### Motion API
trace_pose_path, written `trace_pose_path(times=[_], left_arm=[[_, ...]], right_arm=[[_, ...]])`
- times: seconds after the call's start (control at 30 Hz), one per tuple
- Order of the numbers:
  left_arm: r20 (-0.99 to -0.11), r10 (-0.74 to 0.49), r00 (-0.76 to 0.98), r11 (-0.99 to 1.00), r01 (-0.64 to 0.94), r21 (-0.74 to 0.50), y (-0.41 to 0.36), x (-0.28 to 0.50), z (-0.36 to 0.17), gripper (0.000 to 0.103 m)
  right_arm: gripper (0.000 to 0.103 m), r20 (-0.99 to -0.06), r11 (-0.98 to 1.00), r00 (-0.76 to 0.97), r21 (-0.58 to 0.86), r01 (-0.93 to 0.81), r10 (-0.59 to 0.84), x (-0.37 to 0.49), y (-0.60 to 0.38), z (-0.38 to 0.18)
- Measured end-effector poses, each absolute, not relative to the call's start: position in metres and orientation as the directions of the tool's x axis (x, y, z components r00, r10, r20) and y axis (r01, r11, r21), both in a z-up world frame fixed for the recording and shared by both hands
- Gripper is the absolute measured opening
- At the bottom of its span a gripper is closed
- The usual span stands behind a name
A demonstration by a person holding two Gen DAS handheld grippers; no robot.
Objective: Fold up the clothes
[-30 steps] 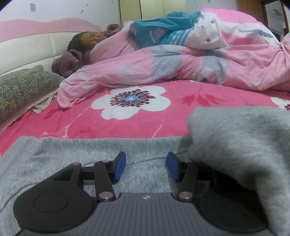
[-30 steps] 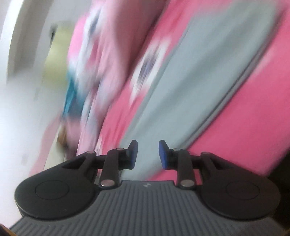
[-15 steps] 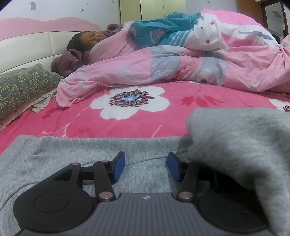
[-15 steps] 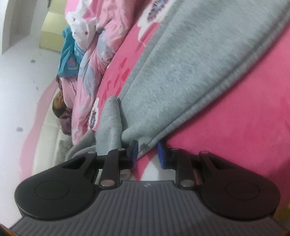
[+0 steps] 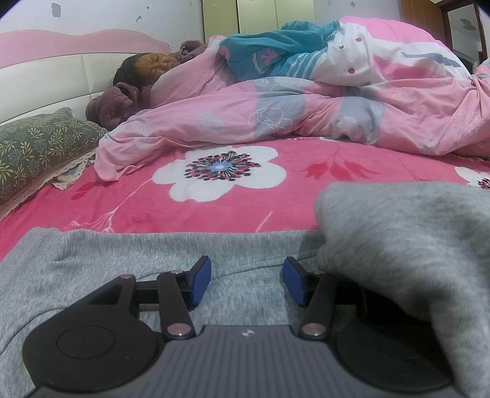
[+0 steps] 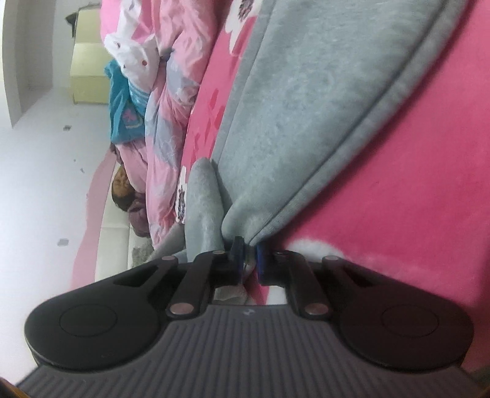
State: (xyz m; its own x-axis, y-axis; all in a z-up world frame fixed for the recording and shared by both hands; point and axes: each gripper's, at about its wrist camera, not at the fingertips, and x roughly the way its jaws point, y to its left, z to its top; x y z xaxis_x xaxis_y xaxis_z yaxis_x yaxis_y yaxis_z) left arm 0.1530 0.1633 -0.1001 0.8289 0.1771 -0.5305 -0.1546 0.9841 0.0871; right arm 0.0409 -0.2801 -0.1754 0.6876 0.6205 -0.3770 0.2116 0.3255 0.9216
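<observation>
A grey sweatshirt lies spread on the pink floral bed sheet. In the left wrist view my left gripper rests low over the grey fabric, jaws apart with nothing pinched, and a raised fold of the same garment drapes over its right side. In the right wrist view, which is rolled sideways, the grey sweatshirt runs up the frame. My right gripper is shut on the sweatshirt's ribbed edge, and a bunch of cloth sits between the blue pads.
A person lies asleep under a pink floral quilt along the far side of the bed. A patterned pillow sits at the left by the white headboard. Pale cabinets stand behind.
The right gripper came down to the sweatshirt's edge and shut on it; a second ago it was open and blurred in motion. The left gripper has stayed where it was.
</observation>
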Motion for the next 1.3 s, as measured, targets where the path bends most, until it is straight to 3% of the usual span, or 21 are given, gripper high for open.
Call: trace_pose_path(times=[0.37,0.53,0.73,0.83,1.0,1.13,1.17,1.3], left_arm=[[-0.530,0.174,0.830,0.985,-0.154,0.082,0.163,0.153,-0.100,0.055],[-0.530,0.174,0.830,0.985,-0.153,0.083,0.163,0.153,-0.100,0.055],[-0.530,0.176,0.830,0.984,-0.155,0.084,0.163,0.153,-0.100,0.055],[-0.530,0.177,0.829,0.984,-0.155,0.086,0.163,0.153,-0.100,0.055],[-0.530,0.181,0.829,0.983,-0.156,0.091,0.162,0.153,-0.100,0.055],[-0.529,0.181,0.829,0.983,-0.157,0.091,0.162,0.153,-0.101,0.055],[-0.529,0.181,0.829,0.983,-0.157,0.091,0.162,0.153,-0.101,0.056],[-0.529,0.181,0.829,0.983,-0.157,0.092,0.161,0.153,-0.101,0.056]], right_arm=[[0.002,-0.384,0.359,0.676,0.915,0.186,0.629,0.030,-0.265,-0.155],[0.001,-0.406,0.325,0.651,0.912,0.248,0.641,0.026,-0.268,-0.175],[0.006,-0.497,0.519,0.600,0.841,0.154,0.627,0.015,-0.278,-0.142],[0.006,-0.519,0.666,0.640,0.746,0.016,0.566,0.014,-0.285,-0.104],[0.006,-0.535,0.860,0.738,0.495,-0.122,0.412,0.073,-0.275,-0.076],[0.006,-0.619,0.940,0.732,0.329,-0.087,0.284,0.141,-0.284,-0.091],[0.001,-0.653,0.950,0.712,0.306,-0.062,0.257,0.160,-0.291,-0.101],[0.000,-0.628,0.882,0.734,0.463,0.089,0.256,0.212,-0.355,-0.127]])
